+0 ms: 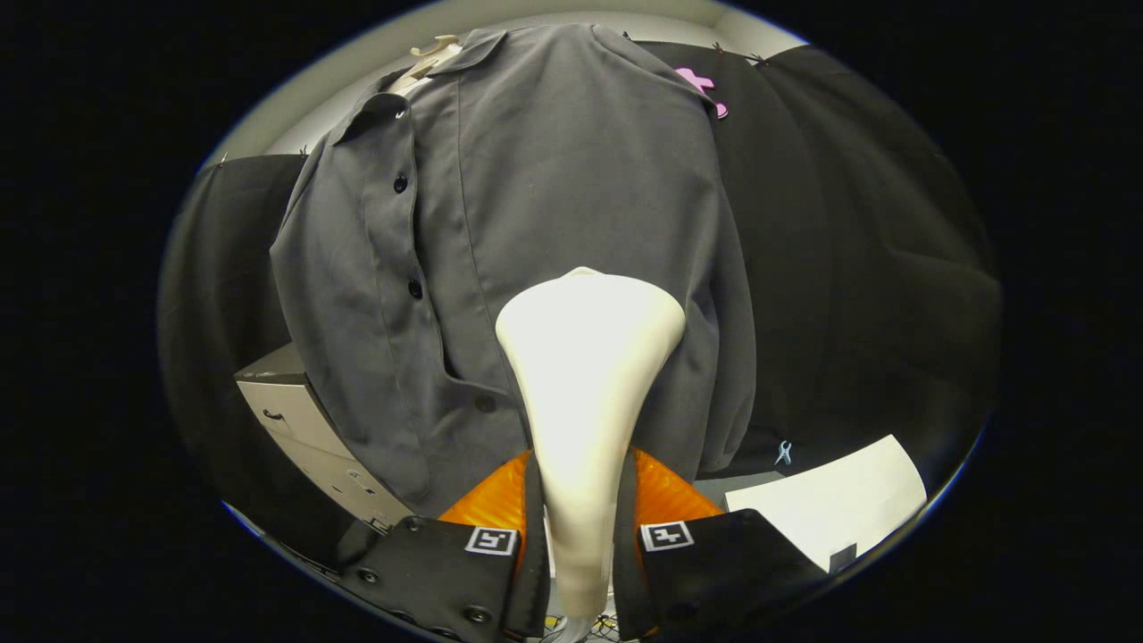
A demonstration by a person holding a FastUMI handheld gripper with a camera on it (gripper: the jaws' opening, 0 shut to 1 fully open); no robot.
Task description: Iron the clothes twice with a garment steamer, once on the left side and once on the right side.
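Steamer (585, 375) clamped by its narrow handle between tongs (580, 536), head against hanging grey shirt (536, 205), right of button placket. Risk: handle slipping in narrow grip, head snagging placket. Beyond: black cloth wall (857, 268), white sheet (830, 505), pale drawer cabinet (304, 429).

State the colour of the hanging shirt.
Dark grey shirt with dark buttons, in the gripper view, beyond the steamer the gripper holds.
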